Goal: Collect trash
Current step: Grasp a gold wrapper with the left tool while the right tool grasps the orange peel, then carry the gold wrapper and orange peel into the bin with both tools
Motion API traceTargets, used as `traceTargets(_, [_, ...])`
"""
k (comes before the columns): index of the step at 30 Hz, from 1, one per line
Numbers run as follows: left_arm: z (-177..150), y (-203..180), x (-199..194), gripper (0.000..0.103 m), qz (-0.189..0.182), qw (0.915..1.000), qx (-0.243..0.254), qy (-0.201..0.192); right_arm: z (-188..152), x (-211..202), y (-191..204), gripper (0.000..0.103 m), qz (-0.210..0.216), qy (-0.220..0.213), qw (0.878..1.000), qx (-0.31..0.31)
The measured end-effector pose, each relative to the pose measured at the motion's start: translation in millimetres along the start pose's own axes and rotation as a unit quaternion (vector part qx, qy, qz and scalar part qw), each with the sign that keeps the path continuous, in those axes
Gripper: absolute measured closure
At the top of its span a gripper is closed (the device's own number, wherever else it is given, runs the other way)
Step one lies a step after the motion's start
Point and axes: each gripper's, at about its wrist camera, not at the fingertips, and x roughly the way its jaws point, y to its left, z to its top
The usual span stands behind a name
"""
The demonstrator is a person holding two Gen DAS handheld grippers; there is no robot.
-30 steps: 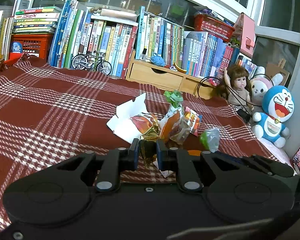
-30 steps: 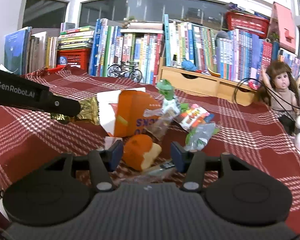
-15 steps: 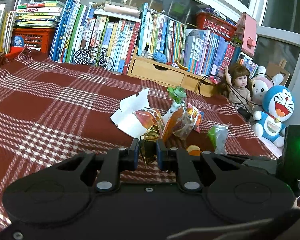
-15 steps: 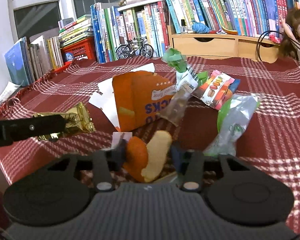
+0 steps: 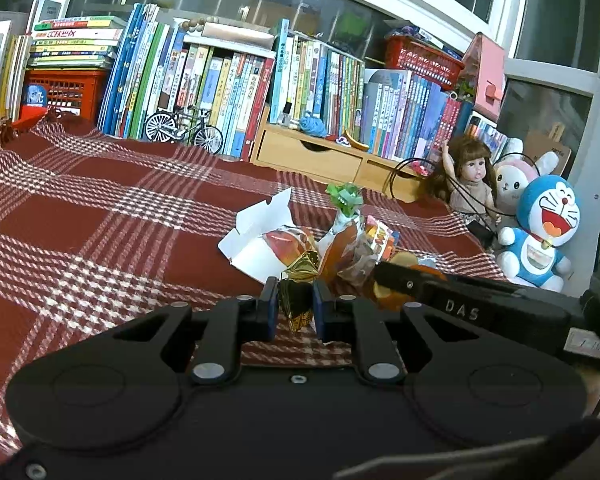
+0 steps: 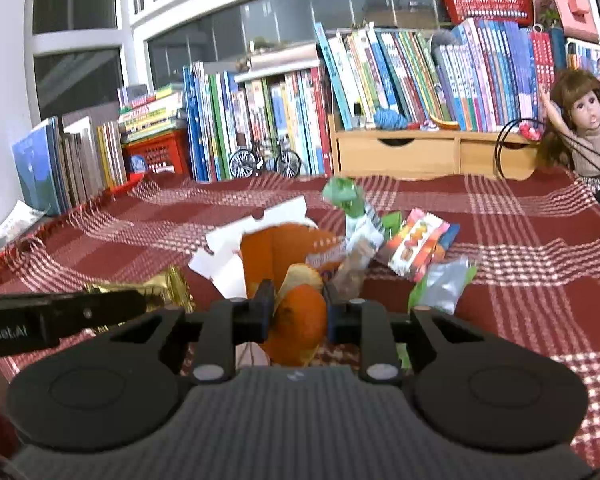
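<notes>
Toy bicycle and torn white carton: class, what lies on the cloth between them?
Nothing: in the left wrist view only bare red plaid tablecloth stretches from toy bicycle to torn white carton.

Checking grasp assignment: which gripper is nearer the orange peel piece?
Right. The right gripper has just been closing and now clamps the orange peel piece. The left gripper sits beside it, shut on a crumpled gold foil wrapper.

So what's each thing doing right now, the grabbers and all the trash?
Left gripper: jaws shut on the gold wrapper.
Right gripper: jaws just closed on the orange peel.
Orange box: torn open, lying on the cloth.
Candy packet: lying flat.
Clear bag: crumpled, empty-looking.
Drawers: shut.
</notes>
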Motion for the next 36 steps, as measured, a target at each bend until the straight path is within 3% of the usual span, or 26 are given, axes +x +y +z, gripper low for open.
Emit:
traceTargets(14, [-18.1, -9.2, -34.9, 0.087, -0.011, 0.9999, 0.004, 0.005, -7.8, -40.5, 7.1, 0.073, 0.013, -0.013, 1.0, -0.003])
traceTargets(22, [-50.8, -12.9, -78.8, 0.087, -0.018, 0.9996, -0.003, 0.021, -37.9, -80.9, 14.9, 0.073, 0.027, 0.005, 1.0, -0.005])
traceTargets(29, [-82.6, -14.0, -113.1, 0.087, -0.024, 0.998, -0.009, 0.057, -67.3, -115.7, 24.3, 0.073, 0.044, 0.027, 0.999, -0.006])
traceTargets(36, [-112.1, -12.2, -121.3, 0.087, -0.003, 0.9944, 0.003, 0.106, -102.7, -125.5, 36.5, 0.073, 0.052, 0.068, 0.996, -0.009])
